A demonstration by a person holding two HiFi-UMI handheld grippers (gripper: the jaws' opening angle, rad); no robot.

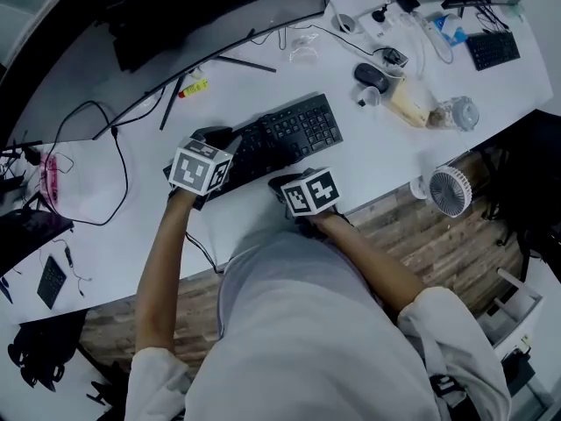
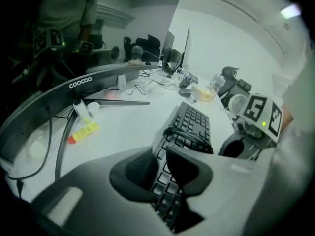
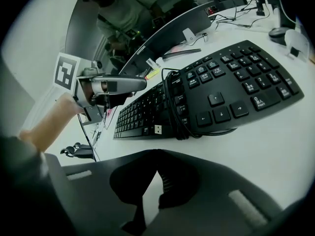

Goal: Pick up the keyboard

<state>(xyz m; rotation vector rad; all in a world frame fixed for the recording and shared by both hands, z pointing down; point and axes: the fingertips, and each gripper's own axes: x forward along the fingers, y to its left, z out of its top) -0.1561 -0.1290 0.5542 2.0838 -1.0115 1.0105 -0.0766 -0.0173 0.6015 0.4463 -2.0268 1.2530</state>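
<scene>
Keyboard [image 1: 280, 139], black flat plastic with its black cable [image 3: 178, 107] wound round the middle, lies on the white desk [image 1: 386, 169]. Its left end sits between the fingers of your left gripper [image 2: 162, 167]. Those fingers are drawn in narrow on that end, with keys showing in the slot between the pads, so you look to have a one-ended hold. Lifting from there alone will likely let the far end sag. Your right gripper [image 3: 155, 173] is empty, fingers all but together with only a sliver of bare desk between them. The keyboard's front edge is just ahead of the tips, not touching. Judgement: it's parked there to take the near edge, so open it first.
</scene>
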